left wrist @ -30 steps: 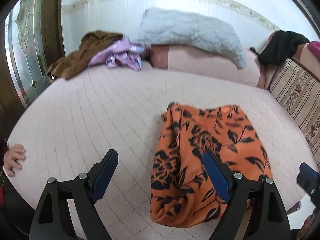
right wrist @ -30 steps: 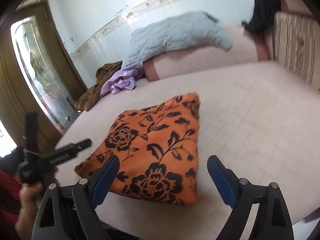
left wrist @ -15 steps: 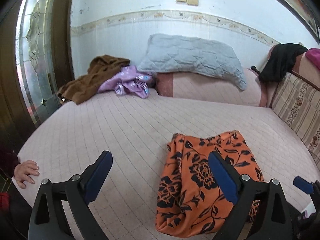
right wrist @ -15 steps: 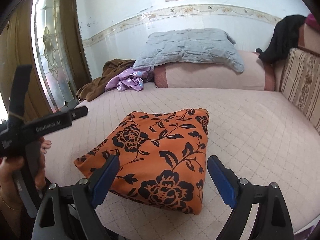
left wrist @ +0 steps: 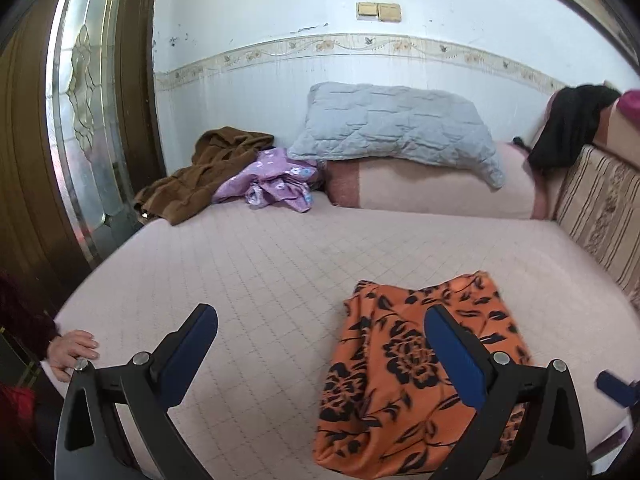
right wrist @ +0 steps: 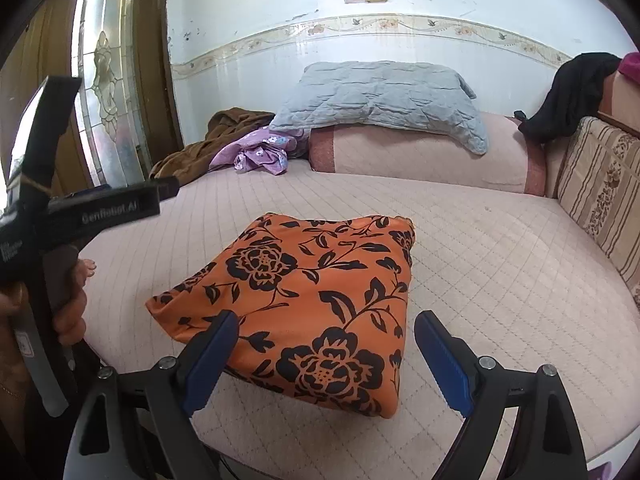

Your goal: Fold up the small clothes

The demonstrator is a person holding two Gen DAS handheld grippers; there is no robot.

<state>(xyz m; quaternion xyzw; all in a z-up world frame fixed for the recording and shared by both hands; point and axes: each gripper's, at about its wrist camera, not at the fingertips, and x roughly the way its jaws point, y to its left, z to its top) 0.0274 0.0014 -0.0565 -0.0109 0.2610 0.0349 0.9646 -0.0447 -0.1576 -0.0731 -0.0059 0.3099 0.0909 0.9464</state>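
A folded orange cloth with black flowers (left wrist: pixel 404 364) (right wrist: pixel 320 288) lies flat on the pink quilted bed (left wrist: pixel 248 280), near its front edge. My left gripper (left wrist: pixel 320 332) hovers above the bed just left of the cloth. Its jaws are opening, with nothing held between them; the right finger (left wrist: pixel 452 352) overlaps the cloth in the picture. My right gripper (right wrist: pixel 326 344) stands open over the cloth's near edge, and its blue pads do not press on the fabric. A hand (right wrist: pixel 68 312) holds the left tool at the left of the right wrist view.
At the bed's far left corner lie a brown garment (left wrist: pixel 204 172) and a purple one (left wrist: pixel 276 184). A grey pillow (left wrist: pixel 392 128) rests on a pink bolster (left wrist: pixel 432 192). A striped cushion (left wrist: pixel 600 208) and a black garment (left wrist: pixel 568 128) stand right. A hand (left wrist: pixel 72 352) rests on the bed's left edge.
The left gripper has risen and tipped up, showing more wall, and its jaws have spread wider. The right view has rolled level and shifted a little. The orange cloth has stayed in place.
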